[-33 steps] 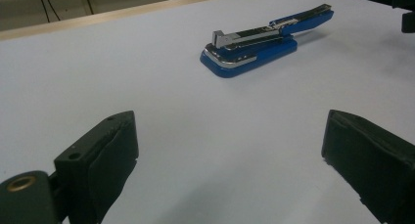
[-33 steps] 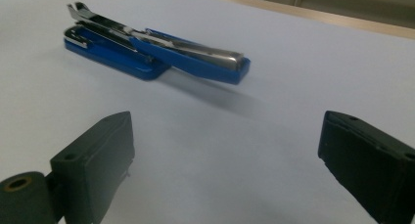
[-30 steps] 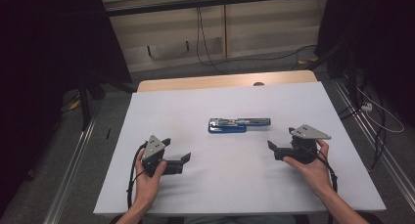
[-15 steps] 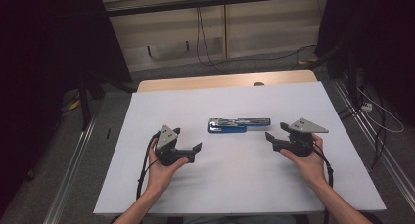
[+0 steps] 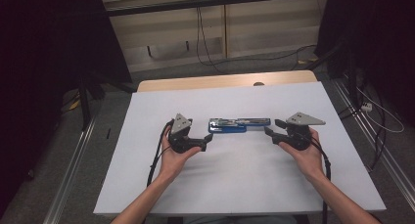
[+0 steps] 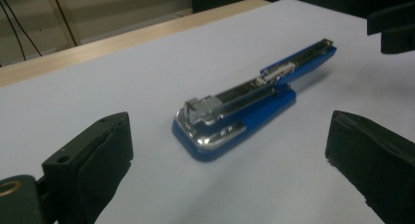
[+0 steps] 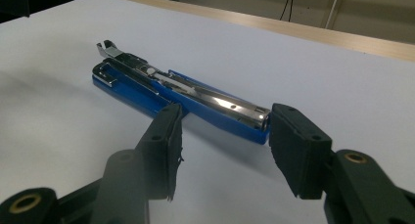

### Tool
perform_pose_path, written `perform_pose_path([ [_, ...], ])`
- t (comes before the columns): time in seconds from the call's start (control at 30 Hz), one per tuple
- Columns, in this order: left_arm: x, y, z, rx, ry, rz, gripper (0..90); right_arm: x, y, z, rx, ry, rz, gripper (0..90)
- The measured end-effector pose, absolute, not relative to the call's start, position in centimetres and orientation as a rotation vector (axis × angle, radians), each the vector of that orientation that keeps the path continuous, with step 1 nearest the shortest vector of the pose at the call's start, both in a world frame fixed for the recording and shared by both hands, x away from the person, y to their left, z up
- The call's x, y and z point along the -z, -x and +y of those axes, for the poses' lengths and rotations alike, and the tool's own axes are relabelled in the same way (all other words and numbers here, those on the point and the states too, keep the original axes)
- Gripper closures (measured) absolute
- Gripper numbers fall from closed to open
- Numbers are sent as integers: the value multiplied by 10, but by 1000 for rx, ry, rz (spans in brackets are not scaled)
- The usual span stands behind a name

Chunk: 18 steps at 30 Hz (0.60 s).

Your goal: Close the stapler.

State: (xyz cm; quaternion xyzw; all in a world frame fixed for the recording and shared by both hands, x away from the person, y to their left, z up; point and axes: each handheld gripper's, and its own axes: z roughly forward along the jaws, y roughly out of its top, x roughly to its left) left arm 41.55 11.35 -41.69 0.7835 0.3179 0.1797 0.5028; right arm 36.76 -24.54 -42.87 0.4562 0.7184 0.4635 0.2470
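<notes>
My table [image 5: 235, 185], white top w/ a wood strip at the far edge, sits where it was a sec ago. The stapler [image 5: 239, 124], blue base w/ its chrome arm swung open flat, lies lengthwise mid-table, unmoved vs the earlier frames. What changed is me: my left hand [image 5: 172, 158] has slid inward from the table's left side toward the stapler, so my left gripper [image 5: 208, 140] now sits just beside the stapler's left end, not touching; its jaws are spread wide, nothing between them, and in the left gripper view the stapler [image 6: 244, 106] lies ahead between the two pads [image 6: 105, 155]. My right hand [image 5: 306, 153] has crept in a bit too; my right gripper [image 5: 271, 127] now points at the stapler's right end. Its jaws have just been closing, abt half-way now, and in the right gripper view the stapler's tip [image 7: 262, 119] sits in the gap between the pads [image 7: 169, 136], close to both, but no pad is pressing it yet, so grip is still released.
</notes>
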Motion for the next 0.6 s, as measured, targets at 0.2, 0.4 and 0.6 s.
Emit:
perform_pose_path([
  [0.2,419,-434,98,-444,-1898,777,42,430,-380,-245,-1287,-1286,1943,529],
  [0.4,421,-448,91,-458,-1891,794,54,437,-386,-249,-1278,-1300,1943,600],
  [0.6,427,-450,92,-454,-1930,782,65,442,-386,-245,-1242,-1256,1984,731],
])
